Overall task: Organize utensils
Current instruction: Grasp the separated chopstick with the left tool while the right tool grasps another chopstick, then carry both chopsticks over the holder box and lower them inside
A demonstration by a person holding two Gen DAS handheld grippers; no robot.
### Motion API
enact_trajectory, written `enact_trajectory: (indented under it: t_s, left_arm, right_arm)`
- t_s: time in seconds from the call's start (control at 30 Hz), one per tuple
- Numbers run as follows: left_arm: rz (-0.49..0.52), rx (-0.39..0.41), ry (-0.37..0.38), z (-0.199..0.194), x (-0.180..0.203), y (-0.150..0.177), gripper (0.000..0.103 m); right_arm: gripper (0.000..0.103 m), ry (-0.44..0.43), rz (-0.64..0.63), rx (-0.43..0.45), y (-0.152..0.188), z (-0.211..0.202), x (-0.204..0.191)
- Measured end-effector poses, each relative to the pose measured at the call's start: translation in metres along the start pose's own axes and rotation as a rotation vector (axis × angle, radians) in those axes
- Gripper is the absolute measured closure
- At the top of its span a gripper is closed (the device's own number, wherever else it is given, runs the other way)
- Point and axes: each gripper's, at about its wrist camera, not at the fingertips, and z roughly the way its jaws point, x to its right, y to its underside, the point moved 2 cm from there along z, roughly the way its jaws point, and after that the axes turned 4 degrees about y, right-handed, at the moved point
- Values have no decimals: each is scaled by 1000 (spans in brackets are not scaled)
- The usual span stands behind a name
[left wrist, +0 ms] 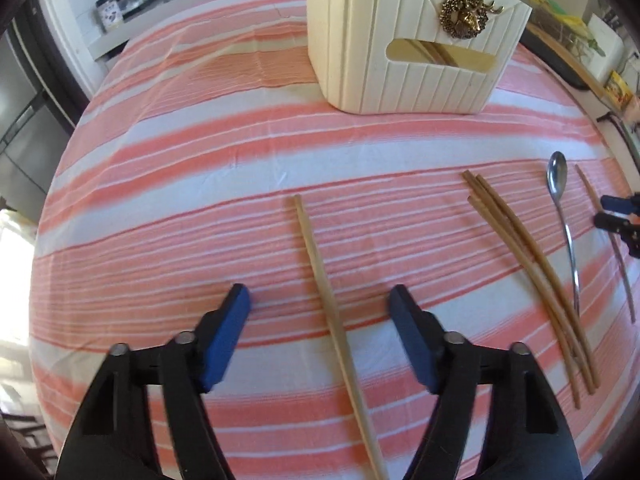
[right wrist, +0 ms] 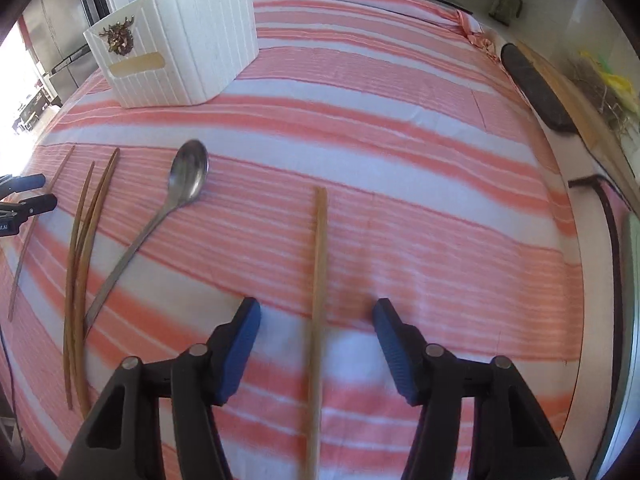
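1. The white holder (left wrist: pixel 404 36) sits well ahead of both your tools, far across the striped tabletop (left wrist: pixel 200 168).
2. Your left tool (left wrist: pixel 320 300) and right tool (right wrist: pixel 316 312) are open, each straddling one chopstick (left wrist: pixel 320 272) (right wrist: pixel 318 280), pads not touching.
3. Looks like the pick-up step: next, squeeze shut, then lift toward the holder.

One chopstick (left wrist: pixel 320 276) lies flat between my left jaws, untouched, tip toward 12 o'clock. A second (right wrist: pixel 319 280) lies likewise between my right jaws. Three chopsticks (left wrist: pixel 520 256) lie bundled at 3 o'clock of the first, the steel spoon (left wrist: pixel 562 216) beyond them, bowl up-table. The white holder (left wrist: pixel 404 40) stands upright at 12 o'clock.
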Motion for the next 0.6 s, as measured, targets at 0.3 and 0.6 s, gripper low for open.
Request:
enact_trajectory:
  t_s: [0.3,0.6]
  left_arm:
    - [-56,92,46,-21,2,-10,99]
    - [-98,364,215,-145,-8,11,99]
  right_arm:
    - [96,-25,72,63,-25,-8,0]
    - [96,-154,126,362,-13,-138,13]
